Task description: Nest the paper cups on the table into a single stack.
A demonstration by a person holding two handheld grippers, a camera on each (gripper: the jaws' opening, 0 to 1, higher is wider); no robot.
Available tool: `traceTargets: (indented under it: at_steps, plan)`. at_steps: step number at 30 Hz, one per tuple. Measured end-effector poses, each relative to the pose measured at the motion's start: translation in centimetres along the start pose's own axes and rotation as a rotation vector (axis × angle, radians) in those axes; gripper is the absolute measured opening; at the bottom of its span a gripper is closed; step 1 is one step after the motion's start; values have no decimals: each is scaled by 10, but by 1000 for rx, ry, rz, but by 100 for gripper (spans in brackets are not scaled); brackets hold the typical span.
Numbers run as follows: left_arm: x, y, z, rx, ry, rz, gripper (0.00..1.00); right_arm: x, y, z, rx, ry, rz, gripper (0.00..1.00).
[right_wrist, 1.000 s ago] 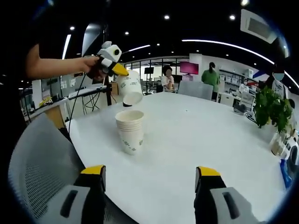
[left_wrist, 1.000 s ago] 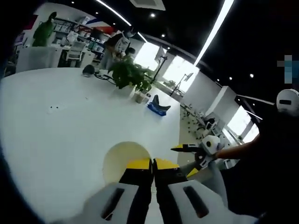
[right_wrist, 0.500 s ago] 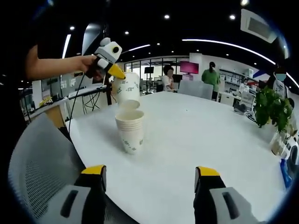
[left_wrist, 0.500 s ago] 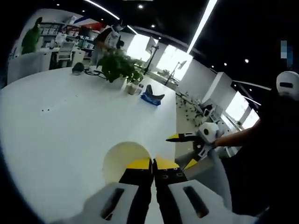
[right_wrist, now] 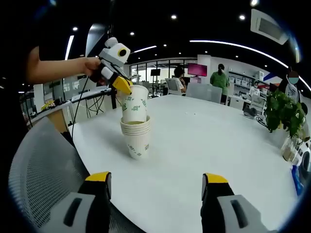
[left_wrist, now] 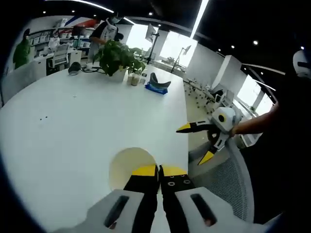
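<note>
A paper cup is gripped at its rim by the closed left gripper and set partly into the stack on the table's near-left part. The right gripper is held open, well apart.

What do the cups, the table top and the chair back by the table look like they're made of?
Cups: apparently matte white paper with green print and rolled rims. Table: a smooth white top with a soft sheen, likely laminate or painted board, though that stays uncertain. Chair back: grey woven mesh, with a fine grid showing.
</note>
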State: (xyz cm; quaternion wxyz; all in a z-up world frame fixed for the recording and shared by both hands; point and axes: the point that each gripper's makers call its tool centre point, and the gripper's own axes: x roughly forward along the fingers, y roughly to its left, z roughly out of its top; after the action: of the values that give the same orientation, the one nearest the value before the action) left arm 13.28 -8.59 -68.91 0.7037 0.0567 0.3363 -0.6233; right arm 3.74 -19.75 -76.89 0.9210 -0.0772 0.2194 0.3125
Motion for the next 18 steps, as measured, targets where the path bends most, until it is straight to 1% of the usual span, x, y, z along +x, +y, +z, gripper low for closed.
traceTargets:
  at_steps: [5,11,14,18]
  plan:
    - [7,0,-5,38,26,6,0,0,0,1,1,-1,-1,76]
    - [14,4,-8,46,36,17,0,0,-1,0,5,-2,-4,76]
    - [19,0,-16,69,70,16,0,0,-2,-1,8,-2,-6,76]
    - [26,-4,-21,72,84,5,0,-1,-3,-2,9,-1,-6,75]
